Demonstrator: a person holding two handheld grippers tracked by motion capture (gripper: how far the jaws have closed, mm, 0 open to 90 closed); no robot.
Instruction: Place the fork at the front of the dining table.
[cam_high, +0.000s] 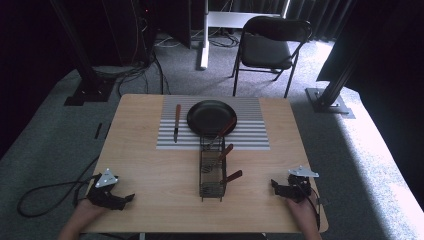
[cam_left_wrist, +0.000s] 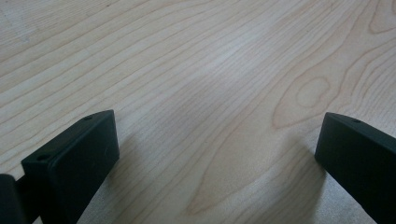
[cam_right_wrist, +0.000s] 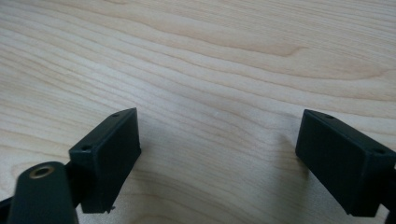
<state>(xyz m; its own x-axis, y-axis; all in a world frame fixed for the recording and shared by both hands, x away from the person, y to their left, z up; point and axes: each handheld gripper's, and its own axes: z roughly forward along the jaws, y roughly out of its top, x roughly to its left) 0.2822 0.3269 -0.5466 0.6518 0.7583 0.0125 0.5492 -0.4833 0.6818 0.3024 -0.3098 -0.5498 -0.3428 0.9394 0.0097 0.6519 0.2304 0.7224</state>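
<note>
A light wooden table (cam_high: 150, 170) is seen in the middle of the high view; a grey striped mat (cam_high: 250, 125) is laid across its upper part, and a black round pan (cam_high: 210, 116) is set on the mat at the centre; a knife (cam_high: 176, 122) with a brown handle lies on the mat just left of the pan, apart from it. A dark wire basket (cam_high: 211, 172) is placed lengthwise below the pan, its far end reaching the lower edge of the mat; three brown-handled utensils (cam_high: 225, 151) are seen leaning out of it toward the right, the uppermost lying over the pan's rim.

The left gripper (cam_high: 127, 199) is held at the lower left of the high view, resting on or just above the table near its lower edge; the basket lies to its right, well apart. The right gripper (cam_high: 274, 184) is held at the lower right, with the basket to its left, also well apart; the two grippers are pointed inward toward each other.

In the left gripper view the left gripper (cam_left_wrist: 217, 144) is seen with its jaws spread wide over bare wood grain, nothing between them; in the right gripper view the right gripper (cam_right_wrist: 217, 149) is likewise parted wide over bare wood, holding nothing.

A black folding chair (cam_high: 267, 47) is seen beyond the table at the upper centre of the high view.
</note>
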